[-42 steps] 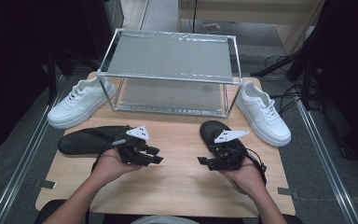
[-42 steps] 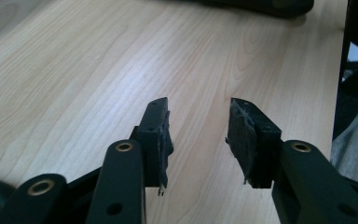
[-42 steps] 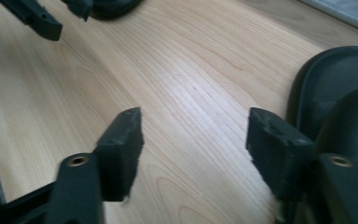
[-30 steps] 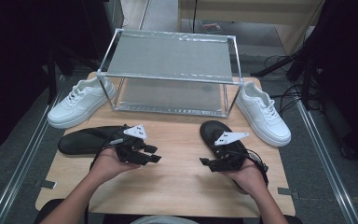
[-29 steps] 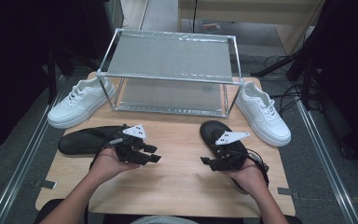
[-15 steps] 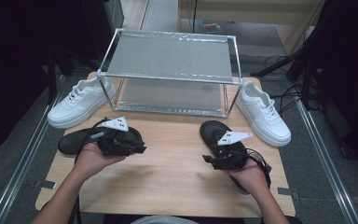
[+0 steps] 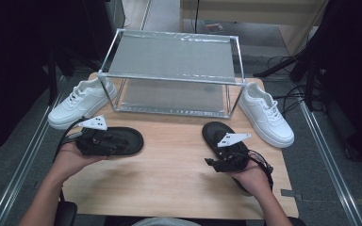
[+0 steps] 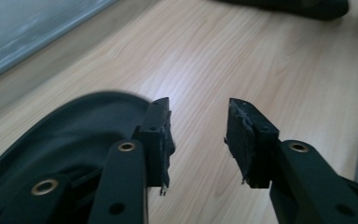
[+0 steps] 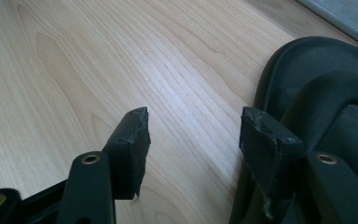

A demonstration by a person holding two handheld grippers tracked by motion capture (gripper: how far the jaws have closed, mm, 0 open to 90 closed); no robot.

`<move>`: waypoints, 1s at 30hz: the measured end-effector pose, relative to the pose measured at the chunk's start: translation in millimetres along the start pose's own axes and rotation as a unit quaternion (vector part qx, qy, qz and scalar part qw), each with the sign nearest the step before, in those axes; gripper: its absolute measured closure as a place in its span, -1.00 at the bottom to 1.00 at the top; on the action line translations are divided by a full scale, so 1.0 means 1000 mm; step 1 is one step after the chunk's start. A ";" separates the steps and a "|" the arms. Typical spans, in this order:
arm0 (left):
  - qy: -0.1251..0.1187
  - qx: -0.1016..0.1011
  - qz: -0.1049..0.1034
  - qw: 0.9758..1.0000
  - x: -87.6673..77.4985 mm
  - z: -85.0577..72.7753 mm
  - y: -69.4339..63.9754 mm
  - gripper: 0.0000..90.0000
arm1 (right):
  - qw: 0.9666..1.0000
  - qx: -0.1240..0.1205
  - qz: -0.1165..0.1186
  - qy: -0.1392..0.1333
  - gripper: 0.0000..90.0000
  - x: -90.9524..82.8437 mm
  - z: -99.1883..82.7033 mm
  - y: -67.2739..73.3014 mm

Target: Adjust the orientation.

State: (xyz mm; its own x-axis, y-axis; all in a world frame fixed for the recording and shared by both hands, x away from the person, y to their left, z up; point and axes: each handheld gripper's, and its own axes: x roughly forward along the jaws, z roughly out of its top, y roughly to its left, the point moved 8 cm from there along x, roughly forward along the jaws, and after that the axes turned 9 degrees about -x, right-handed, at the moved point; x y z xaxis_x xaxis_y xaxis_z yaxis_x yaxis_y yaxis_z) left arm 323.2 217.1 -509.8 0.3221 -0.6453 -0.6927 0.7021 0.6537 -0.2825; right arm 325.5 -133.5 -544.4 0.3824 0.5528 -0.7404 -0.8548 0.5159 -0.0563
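The black slippers lie apart on my worktop [image 7: 179, 165]: the left slipper [image 7: 122, 140] under my left hand-held gripper [image 8: 198, 140], whose jaws have just been opening with only bare wood between them; the right slipper [image 7: 219, 134] beside my right hand-held gripper [image 9: 191, 140], released too, one jaw over its edge.

A rack [image 7: 169, 75] stands at the back of the table [image 7: 169, 169]. One sneaker [image 7: 82, 101] lies to its left, another sneaker [image 7: 266, 113] to its right. In front of the rack lie two slippers, the left slipper [image 7: 122, 140] and the right slipper [image 7: 217, 134], well apart
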 end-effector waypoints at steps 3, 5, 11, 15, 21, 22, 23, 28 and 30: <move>0.002 -0.012 0.007 1.000 -0.002 -0.006 0.009 0.32 | 1.000 0.000 -0.001 0.005 -0.03 0.002 0.000 -0.001; -0.002 -0.016 0.011 1.000 -0.004 -0.009 0.014 0.30 | 1.000 -0.001 -0.002 0.008 -0.03 0.003 0.000 -0.001; -0.001 -0.025 0.026 0.999 -0.009 -0.020 0.028 0.29 | 1.000 -0.008 0.000 0.012 -0.03 0.006 0.002 0.000; 0.001 -0.032 0.031 0.999 -0.009 -0.026 0.036 0.27 | 1.000 -0.011 0.001 0.013 -0.04 0.006 0.002 0.000; 0.014 -0.036 0.038 0.999 -0.002 -0.033 0.044 0.22 | 1.000 -0.011 0.001 0.015 -0.04 0.007 0.002 0.000; 0.014 -0.036 0.038 0.999 -0.002 -0.033 0.044 0.22 | 1.000 -0.011 0.001 0.015 -0.04 0.007 0.002 0.000; 0.022 -0.037 0.039 0.998 0.001 -0.035 0.046 0.23 | 1.000 -0.014 -0.005 0.011 -0.04 0.006 0.003 -0.001; 0.041 -0.041 0.033 0.998 0.014 -0.037 0.048 0.25 | 1.000 -0.010 -0.016 0.000 -0.03 0.003 0.005 -0.004; 0.045 -0.040 0.033 0.998 0.017 -0.037 0.048 0.25 | 1.000 -0.012 -0.016 0.003 -0.03 0.004 0.004 -0.005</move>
State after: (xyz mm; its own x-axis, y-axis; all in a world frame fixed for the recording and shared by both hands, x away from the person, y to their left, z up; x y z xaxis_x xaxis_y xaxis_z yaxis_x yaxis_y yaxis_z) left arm 339.0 252.4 -559.2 0.3045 -0.5642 -0.7674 0.6272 0.7251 -0.2842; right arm 332.3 -131.3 -544.6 0.4070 0.5328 -0.7420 -0.8504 0.5174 -0.0949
